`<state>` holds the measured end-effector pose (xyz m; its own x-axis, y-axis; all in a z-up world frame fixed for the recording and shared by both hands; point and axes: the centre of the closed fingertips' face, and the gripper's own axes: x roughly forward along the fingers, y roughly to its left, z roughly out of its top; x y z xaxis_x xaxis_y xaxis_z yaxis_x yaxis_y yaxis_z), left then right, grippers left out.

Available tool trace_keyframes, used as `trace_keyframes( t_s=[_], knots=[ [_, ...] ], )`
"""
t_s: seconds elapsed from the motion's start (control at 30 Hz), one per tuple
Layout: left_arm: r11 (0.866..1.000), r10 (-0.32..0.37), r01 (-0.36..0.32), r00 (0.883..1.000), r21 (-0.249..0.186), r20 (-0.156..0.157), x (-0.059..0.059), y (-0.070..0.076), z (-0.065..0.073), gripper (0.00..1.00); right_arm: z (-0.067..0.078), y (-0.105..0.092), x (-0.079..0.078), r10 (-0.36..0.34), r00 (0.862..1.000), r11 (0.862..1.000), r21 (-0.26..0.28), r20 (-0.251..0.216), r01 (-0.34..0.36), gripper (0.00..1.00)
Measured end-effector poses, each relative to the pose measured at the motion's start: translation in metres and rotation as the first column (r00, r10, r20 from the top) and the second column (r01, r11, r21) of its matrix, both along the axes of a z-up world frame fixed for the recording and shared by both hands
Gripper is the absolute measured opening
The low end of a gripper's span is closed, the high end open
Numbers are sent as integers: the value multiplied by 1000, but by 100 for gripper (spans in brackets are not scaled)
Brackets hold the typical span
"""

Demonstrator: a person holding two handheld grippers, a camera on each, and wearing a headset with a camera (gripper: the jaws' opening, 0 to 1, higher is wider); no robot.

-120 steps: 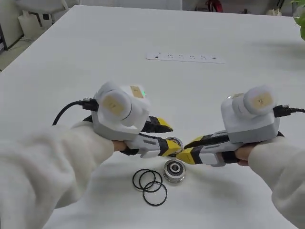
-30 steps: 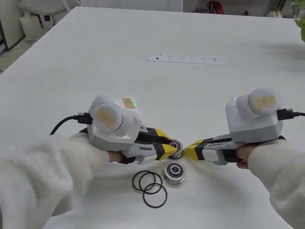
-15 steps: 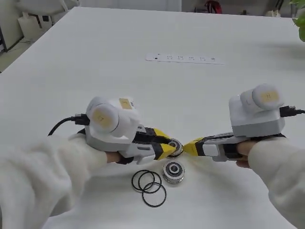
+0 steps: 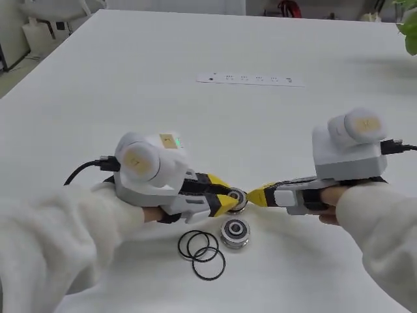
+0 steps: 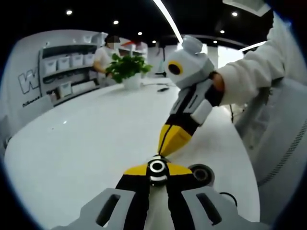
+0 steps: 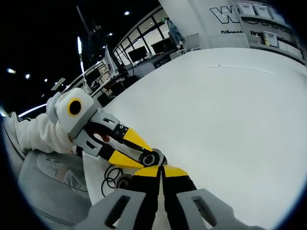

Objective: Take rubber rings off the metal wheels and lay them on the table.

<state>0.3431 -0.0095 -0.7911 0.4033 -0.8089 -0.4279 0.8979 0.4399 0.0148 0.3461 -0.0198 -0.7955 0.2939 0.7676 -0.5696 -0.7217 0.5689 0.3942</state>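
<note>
The left gripper is clamping a small silver metal wheel; the right gripper, jaws pressed together, is touching it above the white table, by its near edge.

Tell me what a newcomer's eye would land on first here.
Two yellow-tipped grippers meet tip to tip over the white table: the left gripper clamps a small silver metal wheel, the shut right gripper at its edge. Nearer the person lie a second metal wheel and three thin black rubber rings.

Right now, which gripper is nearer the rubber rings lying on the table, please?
Left. The left gripper is just behind the rubber rings; the right gripper sits farther right.
</note>
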Motion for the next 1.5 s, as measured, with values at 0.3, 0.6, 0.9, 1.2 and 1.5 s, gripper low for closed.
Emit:
trace_keyframes(
  t_s=[0.3,0.6,0.9,1.2,1.5],
  knots=[
    [1000,16,-16,1000,2,1,0,-1,0,13,2,2,0,10,1000,1000,-13,18,-9,0],
    [1000,18,-18,1000,4,-1,0,-1,0,14,3,2,-1,12,1000,1000,-13,17,-12,0],
    [1000,21,-21,1000,2,-4,0,-1,0,14,4,3,-1,8,1000,1000,1,6,-8,0],
    [1000,28,-28,1000,-10,-14,0,1,1,14,8,5,-1,8,1000,1000,18,7,-8,0],
    [999,30,-30,999,-11,-15,0,1,1,14,9,7,-1,13,1000,1000,20,8,-13,0]
  ],
)
